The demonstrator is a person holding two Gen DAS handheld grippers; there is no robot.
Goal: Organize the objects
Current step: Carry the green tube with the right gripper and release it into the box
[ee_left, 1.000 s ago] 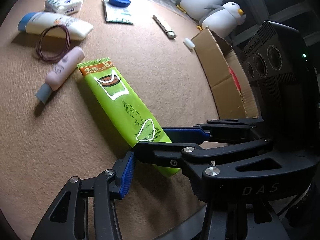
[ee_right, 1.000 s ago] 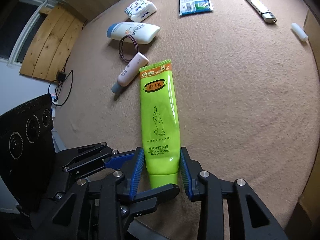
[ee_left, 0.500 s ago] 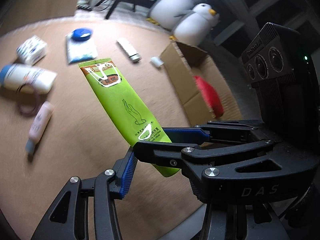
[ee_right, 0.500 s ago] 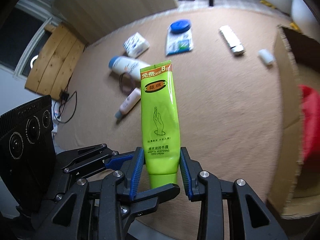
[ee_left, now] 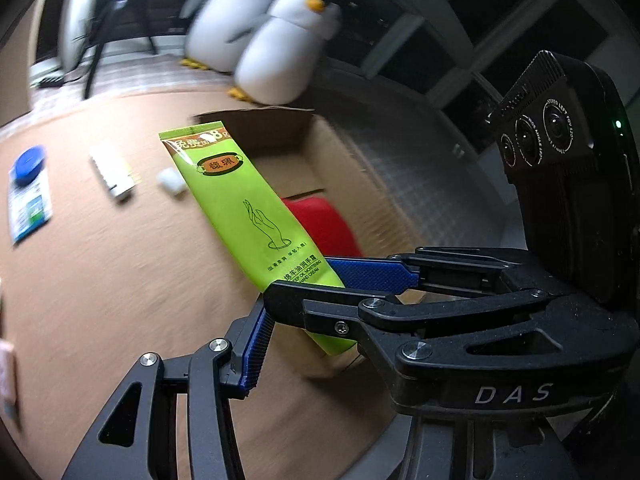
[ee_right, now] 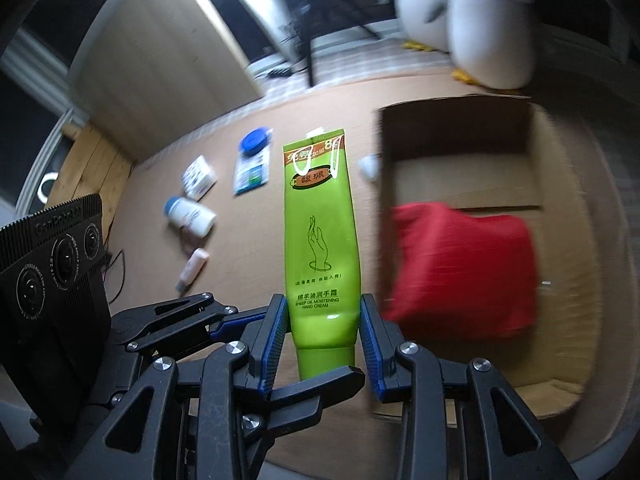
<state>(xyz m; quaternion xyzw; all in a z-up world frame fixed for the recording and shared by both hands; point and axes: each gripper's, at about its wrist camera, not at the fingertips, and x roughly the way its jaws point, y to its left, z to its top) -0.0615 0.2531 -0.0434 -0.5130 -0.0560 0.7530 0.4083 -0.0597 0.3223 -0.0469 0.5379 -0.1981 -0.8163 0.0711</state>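
Observation:
A green hand cream tube is held in the air by its cap end. My right gripper is shut on it. My left gripper closes on the same cap end from the side; the tube sticks out up and left. An open cardboard box lies to the right, with a red cloth bag inside. The tube's top is left of the box's near wall. The left wrist view is blurred.
On the tan carpet lie a white lotion bottle, a small pink tube, a tissue pack, a blue-lidded packet, a white stick and a small white cap. Two penguin plush toys stand behind the box.
Both grippers have lifted the green tube off the carpet and swung it right, toward the cardboard box. The box and red bag now fill the right side of both views.

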